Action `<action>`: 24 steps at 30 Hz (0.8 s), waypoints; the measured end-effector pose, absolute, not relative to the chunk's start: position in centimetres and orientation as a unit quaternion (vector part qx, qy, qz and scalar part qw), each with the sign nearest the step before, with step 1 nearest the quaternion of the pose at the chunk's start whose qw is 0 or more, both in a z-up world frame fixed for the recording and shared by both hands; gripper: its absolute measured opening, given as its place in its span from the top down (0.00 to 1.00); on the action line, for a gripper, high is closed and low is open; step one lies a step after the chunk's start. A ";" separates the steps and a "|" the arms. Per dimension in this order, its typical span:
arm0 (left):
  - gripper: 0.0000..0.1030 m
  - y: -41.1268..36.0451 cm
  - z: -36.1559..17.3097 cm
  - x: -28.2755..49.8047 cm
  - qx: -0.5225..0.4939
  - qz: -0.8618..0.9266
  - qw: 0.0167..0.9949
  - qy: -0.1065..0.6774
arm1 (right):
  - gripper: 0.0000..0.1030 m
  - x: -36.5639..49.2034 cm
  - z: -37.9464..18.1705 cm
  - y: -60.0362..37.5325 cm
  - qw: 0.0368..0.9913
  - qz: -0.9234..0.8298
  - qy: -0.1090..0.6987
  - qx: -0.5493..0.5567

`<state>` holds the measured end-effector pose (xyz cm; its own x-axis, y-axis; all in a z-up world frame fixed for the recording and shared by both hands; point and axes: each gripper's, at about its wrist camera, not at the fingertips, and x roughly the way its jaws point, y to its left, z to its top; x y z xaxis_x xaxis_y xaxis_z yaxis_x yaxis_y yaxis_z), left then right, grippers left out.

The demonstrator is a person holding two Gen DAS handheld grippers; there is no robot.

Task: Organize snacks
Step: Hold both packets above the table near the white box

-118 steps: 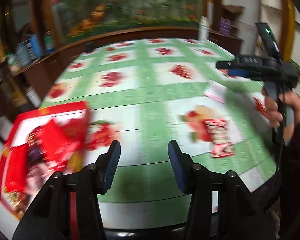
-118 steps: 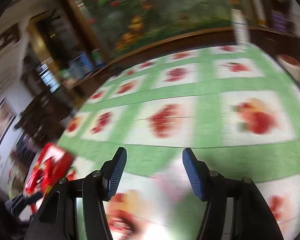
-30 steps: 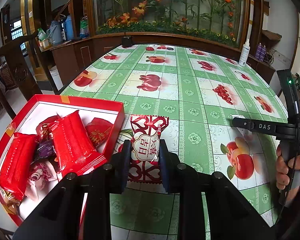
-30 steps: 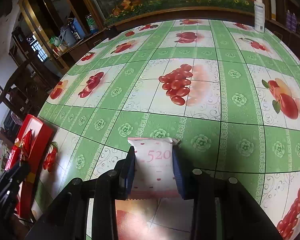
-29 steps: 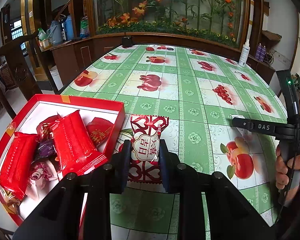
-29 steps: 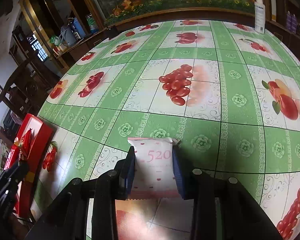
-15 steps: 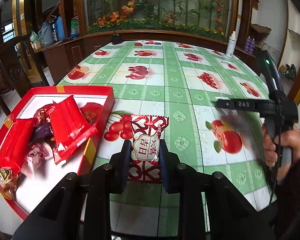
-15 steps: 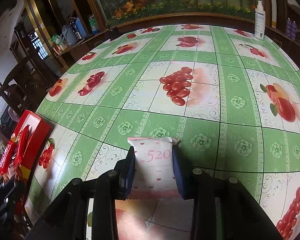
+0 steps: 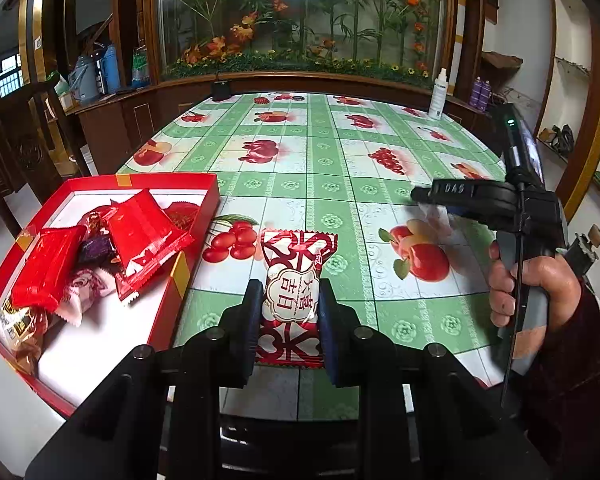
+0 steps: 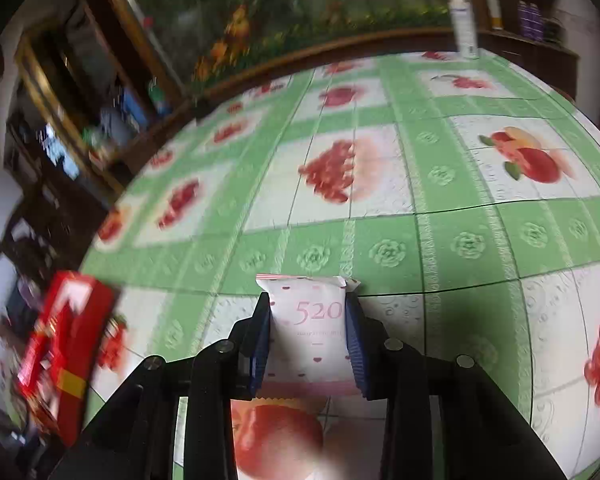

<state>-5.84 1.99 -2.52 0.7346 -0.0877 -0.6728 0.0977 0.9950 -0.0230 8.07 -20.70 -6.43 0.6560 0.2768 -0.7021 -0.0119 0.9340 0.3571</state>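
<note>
Beside the table's [image 9: 308, 184] left edge: red box [image 9: 168, 276]; left gripper [image 9: 290, 312] clamps red-white snack [image 9: 296, 276] (right gripper [image 10: 308, 334] clamps pale "520" packet [image 10: 310, 320]).

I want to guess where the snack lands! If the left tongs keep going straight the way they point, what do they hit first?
Probably the green tablecloth, just past the red-and-white snack packet that the left tongs hold. The red box sits off to the left, out of that line. Depth is hard to judge.
</note>
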 end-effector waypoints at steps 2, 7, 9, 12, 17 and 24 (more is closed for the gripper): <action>0.77 1.9 -2.4 -6.3 0.008 -0.053 0.932 0.358 | 0.66 7.1 -5.6 -21.2 0.906 0.081 0.376 0.177; 0.77 1.9 -1.7 -7.7 0.008 -0.063 0.936 0.346 | 0.66 4.2 -3.8 -22.4 0.921 0.103 0.301 0.224; 0.77 2.0 -1.4 -8.2 0.007 -0.066 0.937 0.342 | 0.66 3.3 -3.5 -22.5 0.922 0.115 0.286 0.235; 0.77 2.1 -0.8 -9.1 0.007 -0.068 0.941 0.333 | 0.66 2.4 -3.6 -22.3 0.918 0.130 0.282 0.246; 0.77 2.4 0.0 -10.7 0.009 -0.070 0.945 0.319 | 0.66 0.3 -4.4 -21.9 0.909 0.150 0.280 0.269; 0.77 3.4 0.8 -12.2 0.003 -0.070 0.950 0.305 | 0.66 0.5 -5.1 -22.3 0.903 0.139 0.292 0.282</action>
